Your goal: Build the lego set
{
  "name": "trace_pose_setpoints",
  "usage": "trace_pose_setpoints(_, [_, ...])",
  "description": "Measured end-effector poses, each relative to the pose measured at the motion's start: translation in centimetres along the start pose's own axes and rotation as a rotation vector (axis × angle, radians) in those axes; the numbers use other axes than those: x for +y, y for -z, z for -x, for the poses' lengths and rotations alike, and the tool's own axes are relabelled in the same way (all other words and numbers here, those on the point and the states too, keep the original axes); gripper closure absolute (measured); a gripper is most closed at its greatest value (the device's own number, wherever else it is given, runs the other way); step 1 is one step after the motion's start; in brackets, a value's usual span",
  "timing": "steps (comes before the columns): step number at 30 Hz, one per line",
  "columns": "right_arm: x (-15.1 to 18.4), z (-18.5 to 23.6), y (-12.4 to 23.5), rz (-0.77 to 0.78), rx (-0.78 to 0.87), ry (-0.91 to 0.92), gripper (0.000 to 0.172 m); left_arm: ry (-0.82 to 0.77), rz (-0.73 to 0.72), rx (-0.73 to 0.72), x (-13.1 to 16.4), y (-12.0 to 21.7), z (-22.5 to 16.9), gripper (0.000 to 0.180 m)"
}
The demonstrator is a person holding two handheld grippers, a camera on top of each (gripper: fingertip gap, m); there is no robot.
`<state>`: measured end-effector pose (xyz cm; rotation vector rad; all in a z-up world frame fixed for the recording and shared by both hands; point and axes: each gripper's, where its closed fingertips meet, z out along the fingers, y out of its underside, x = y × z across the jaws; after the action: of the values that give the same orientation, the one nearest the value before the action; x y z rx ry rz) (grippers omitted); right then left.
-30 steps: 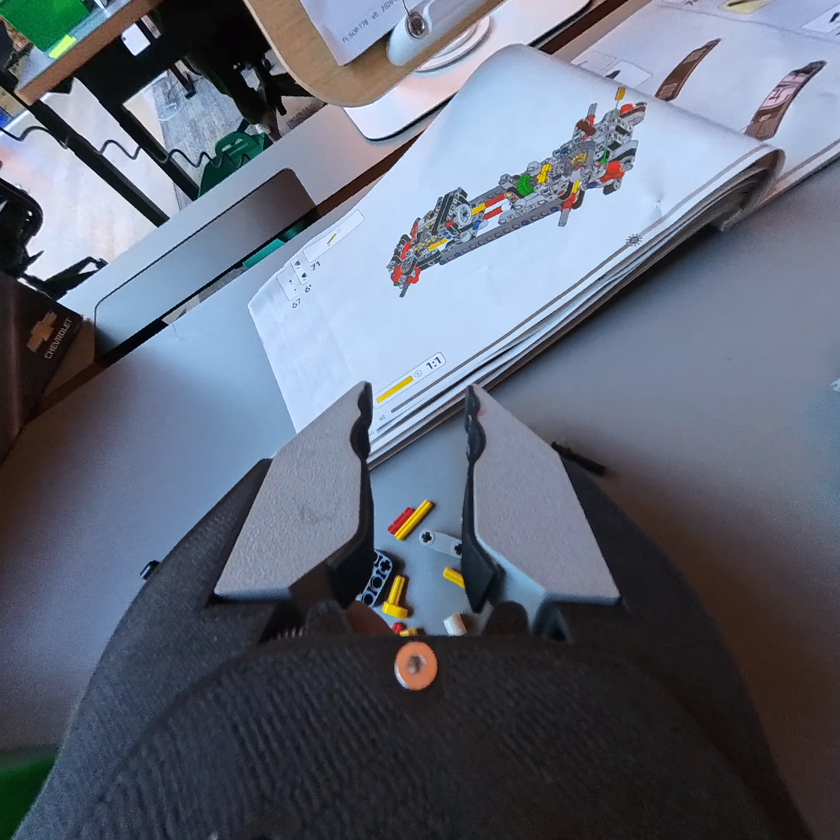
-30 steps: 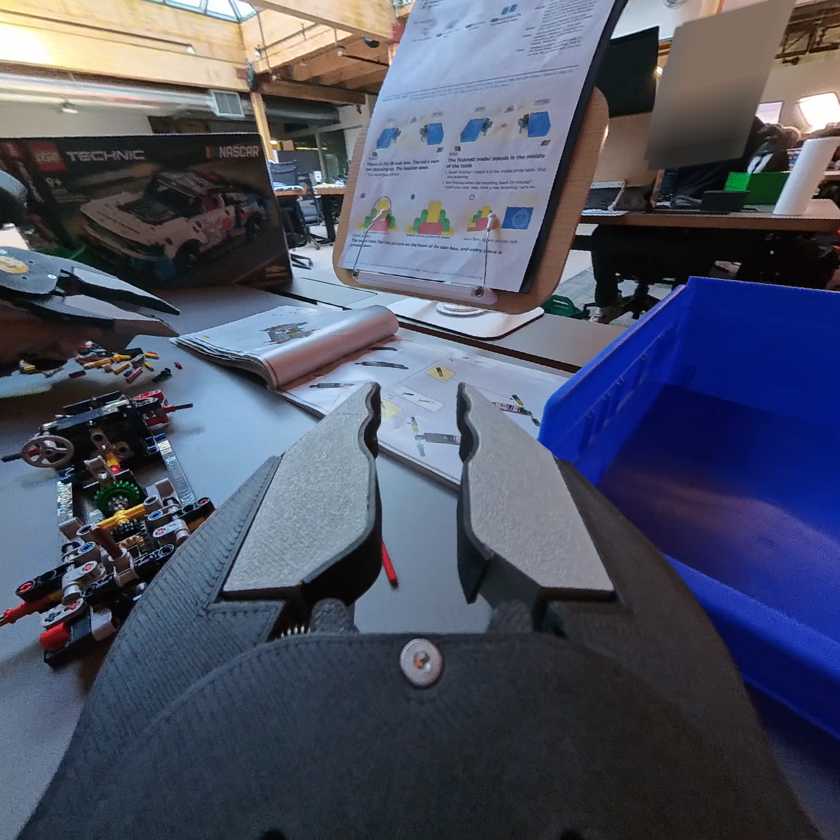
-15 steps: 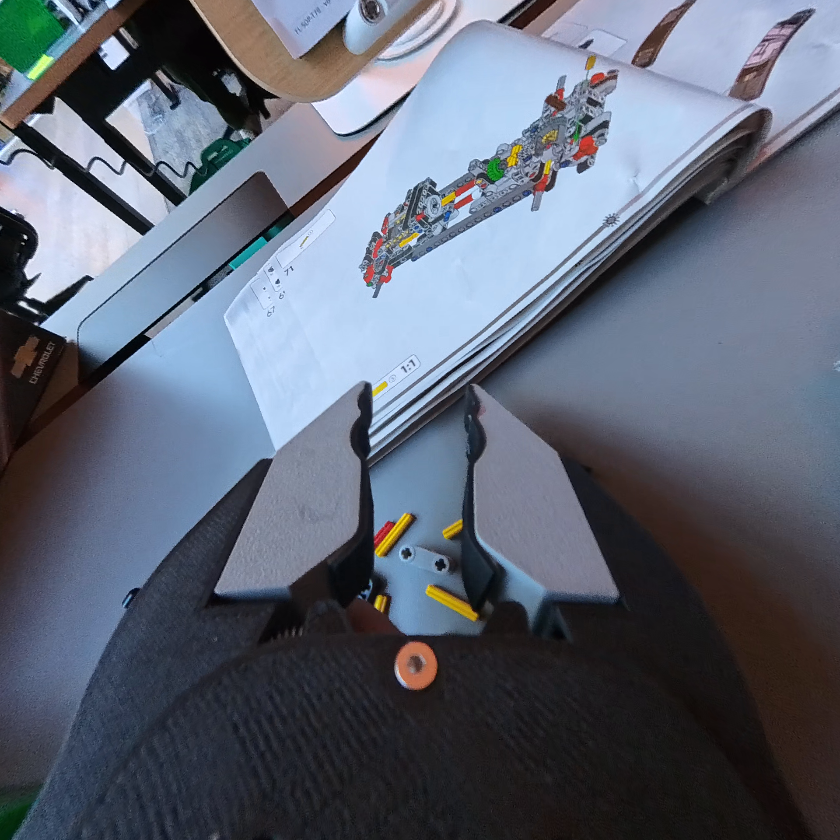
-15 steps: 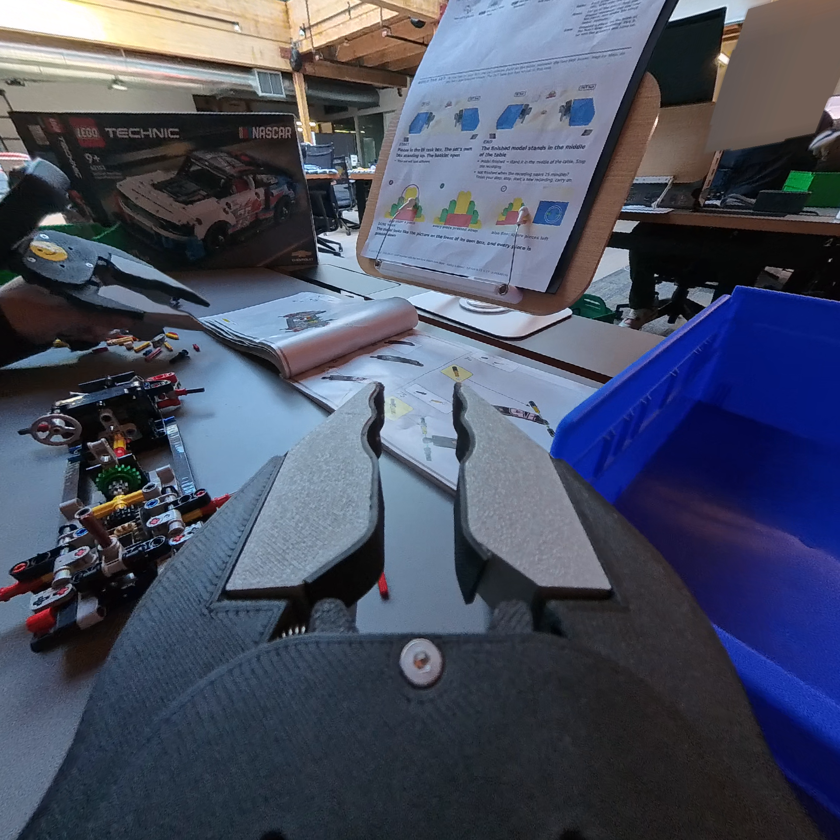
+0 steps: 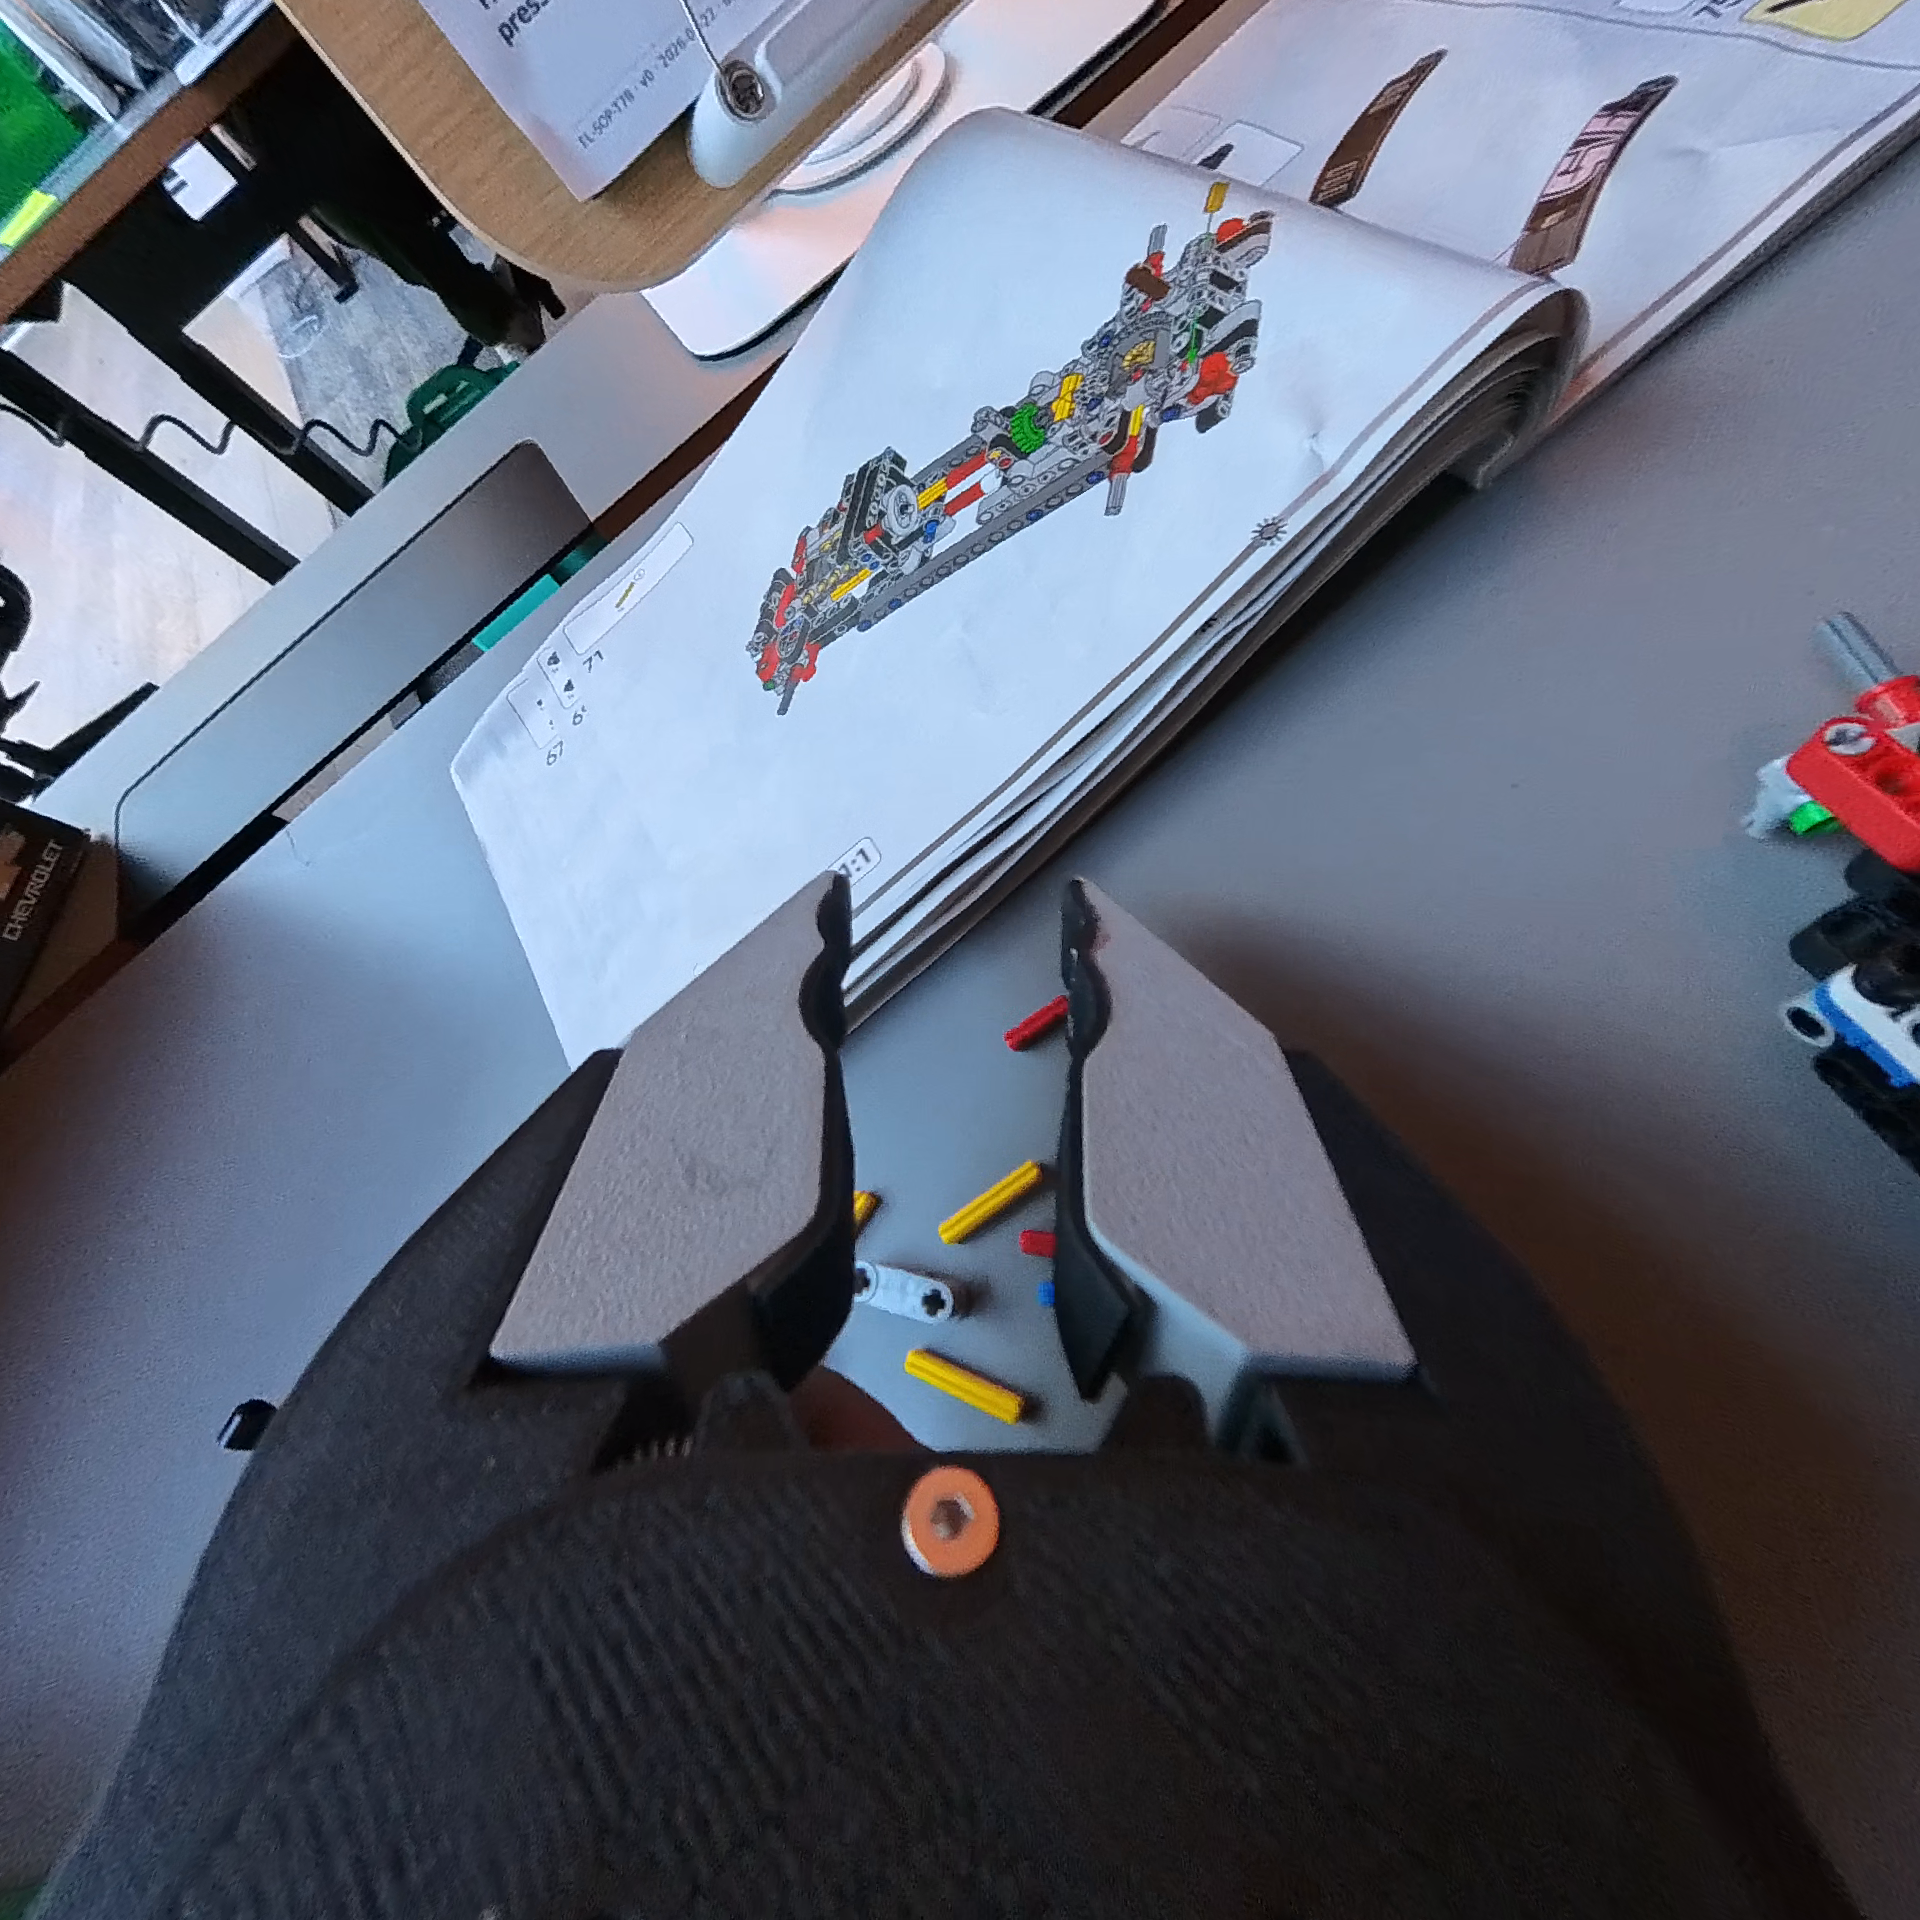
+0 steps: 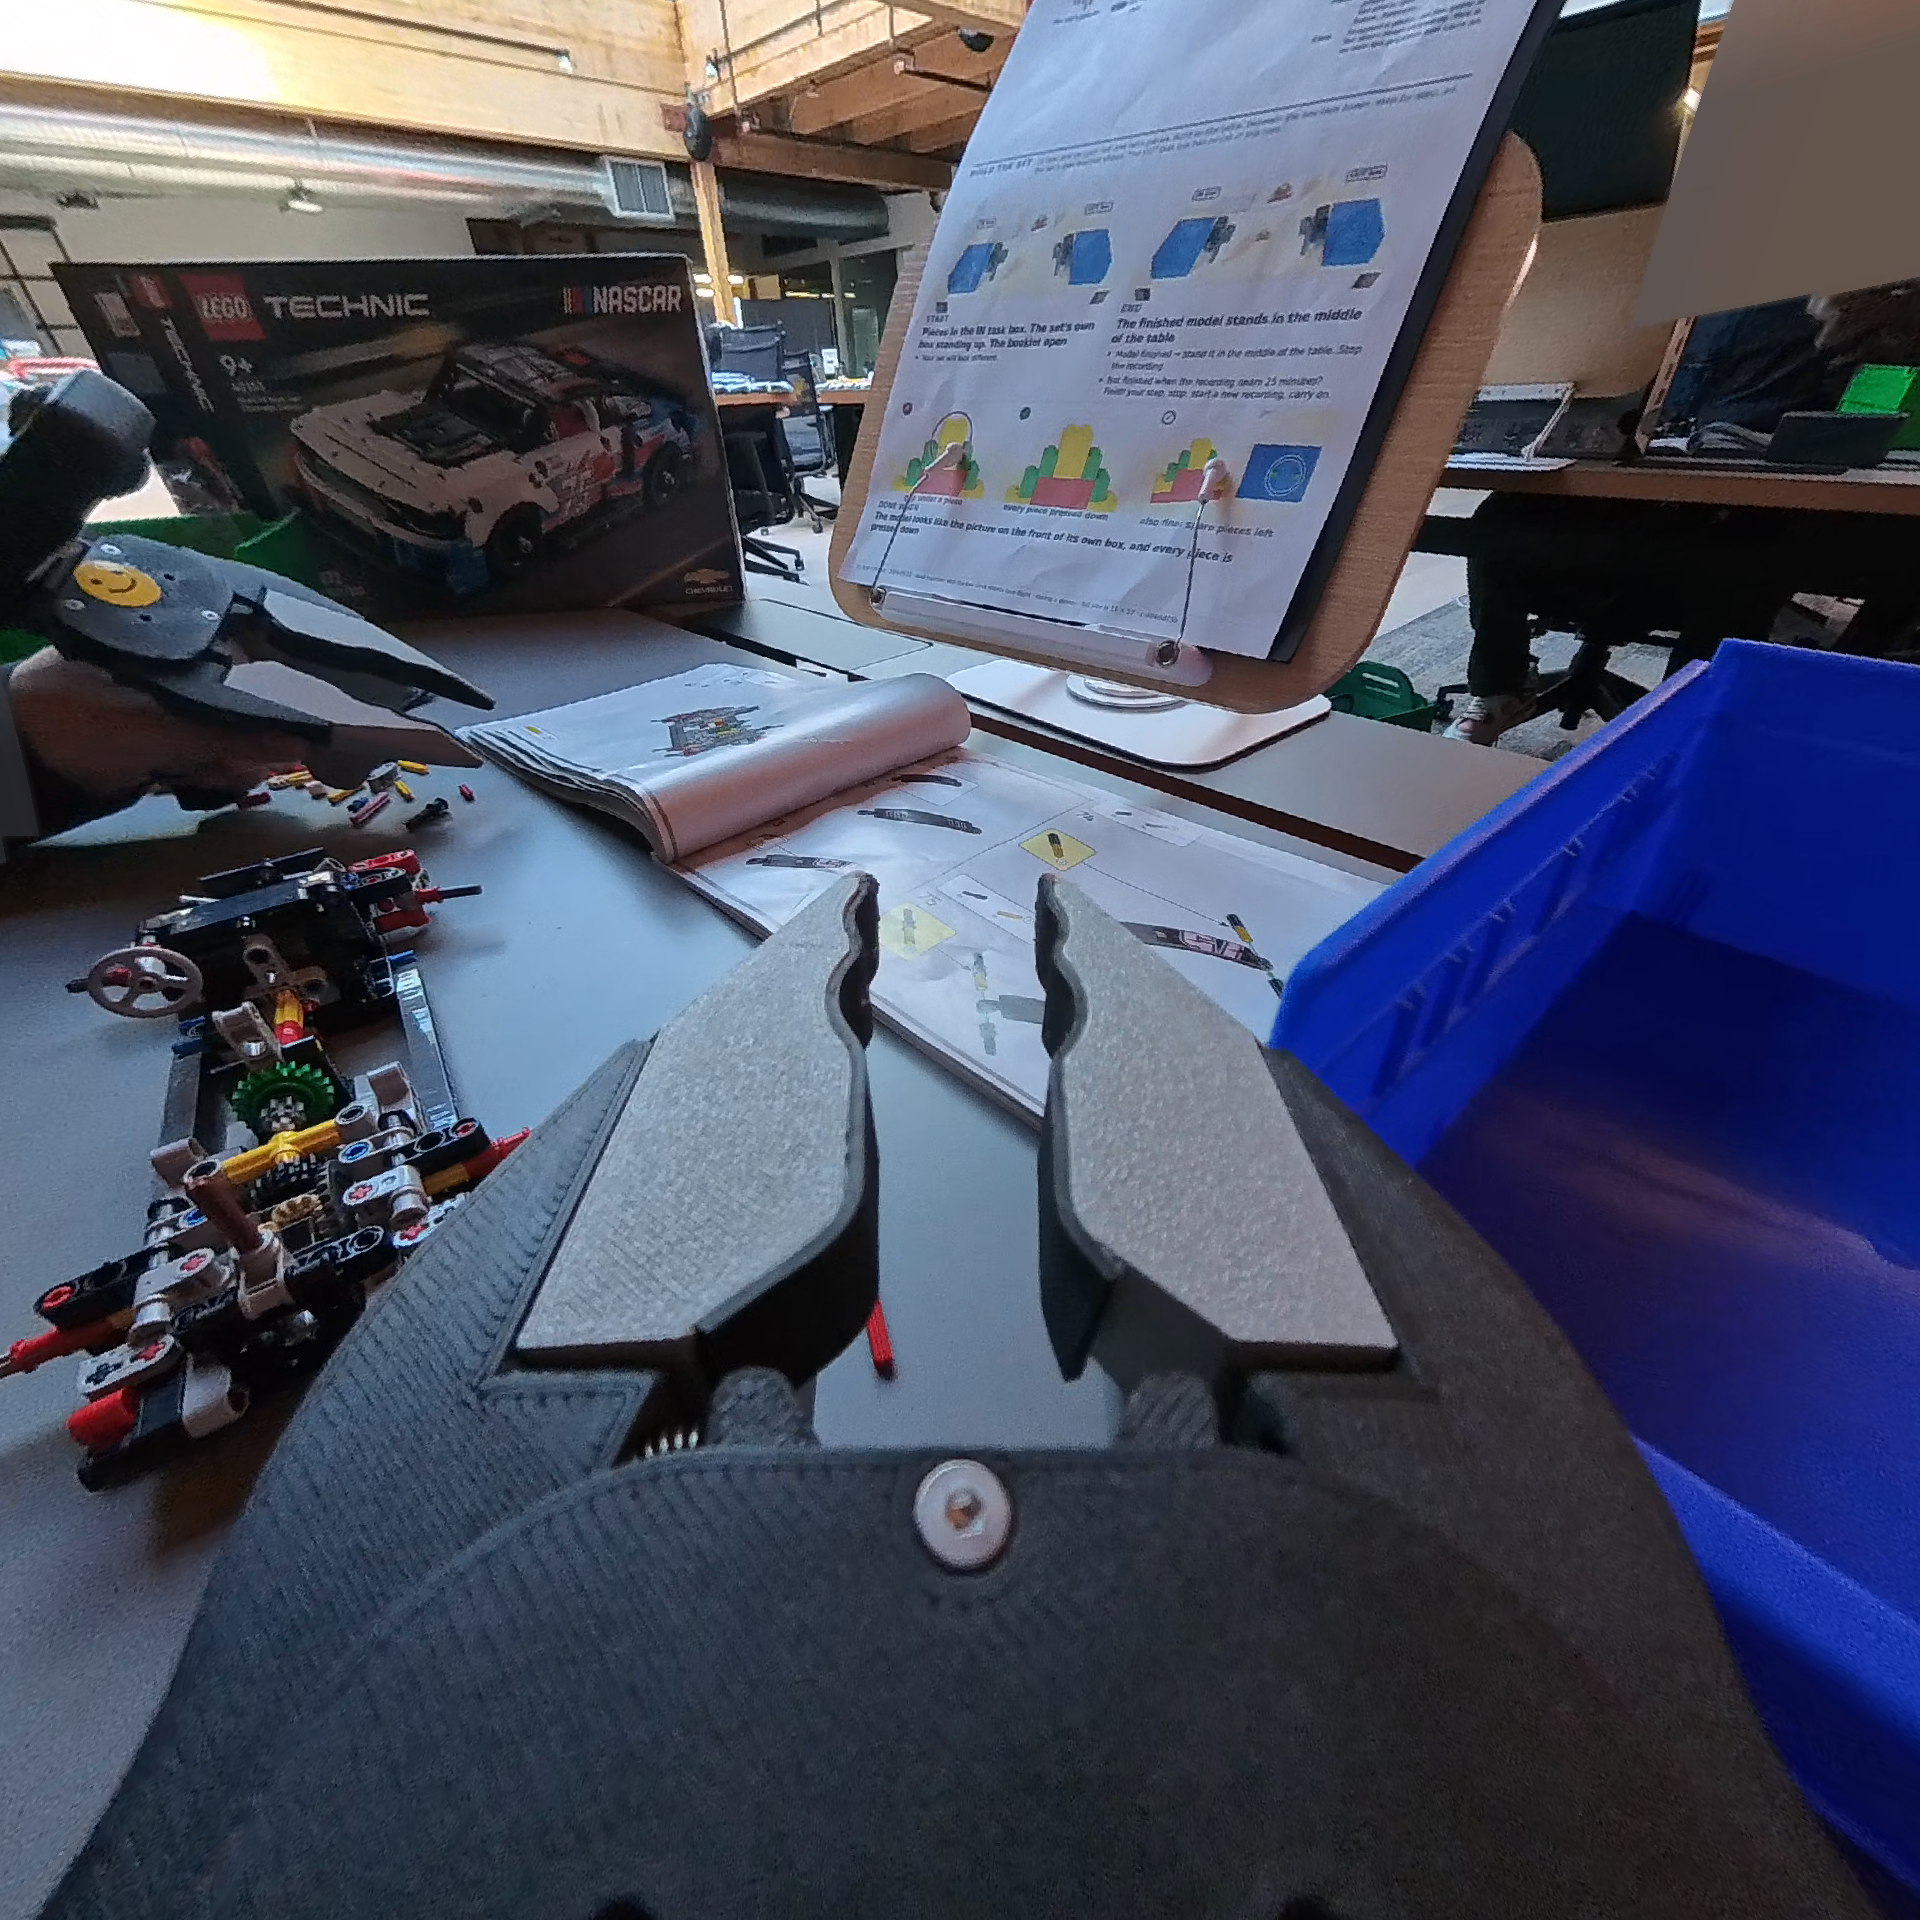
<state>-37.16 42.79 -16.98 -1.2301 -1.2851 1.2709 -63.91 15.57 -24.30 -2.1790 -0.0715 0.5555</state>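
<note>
Hovering low over the grey counter, the left gripper holds its jaws moderately apart and empty above scattered yellow pins and a red pin, apparently ready to pick one. At three o'clock sits the half-built chassis. The right gripper, narrower and empty, hangs beside the blue bin, over the open booklet.

Both handheld grippers open, nothing gripped

The left gripper fills the lower centre of its view, jaws parted and bare; at the other view's left edge a hand holds it. The right gripper sits lower centre, jaws parted, bare.
</note>
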Motion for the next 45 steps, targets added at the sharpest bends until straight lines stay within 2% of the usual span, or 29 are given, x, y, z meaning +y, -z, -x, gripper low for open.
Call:
trace_pose_setpoints(10, [0.4, 0.6, -0.5, 0.021, -0.023, 0.002, 0.144, 0.031, -0.028, 0.000, -0.5, 0.5, 0.2, 0.142])
trace_pose_setpoints(35, [1.4, -1.7, -1.5, 0.090, 0.079, 0.039, 0.143, 0.137, -0.078, 0.151, -1.3, 1.1, -2.4, 0.142])
trace_pose_setpoints(45, [1.5, -2.3, -0.9, 0.101, 0.145, 0.048, 0.144, 0.176, -0.135, 0.159, -2.0, 1.7, -2.7, 0.143])
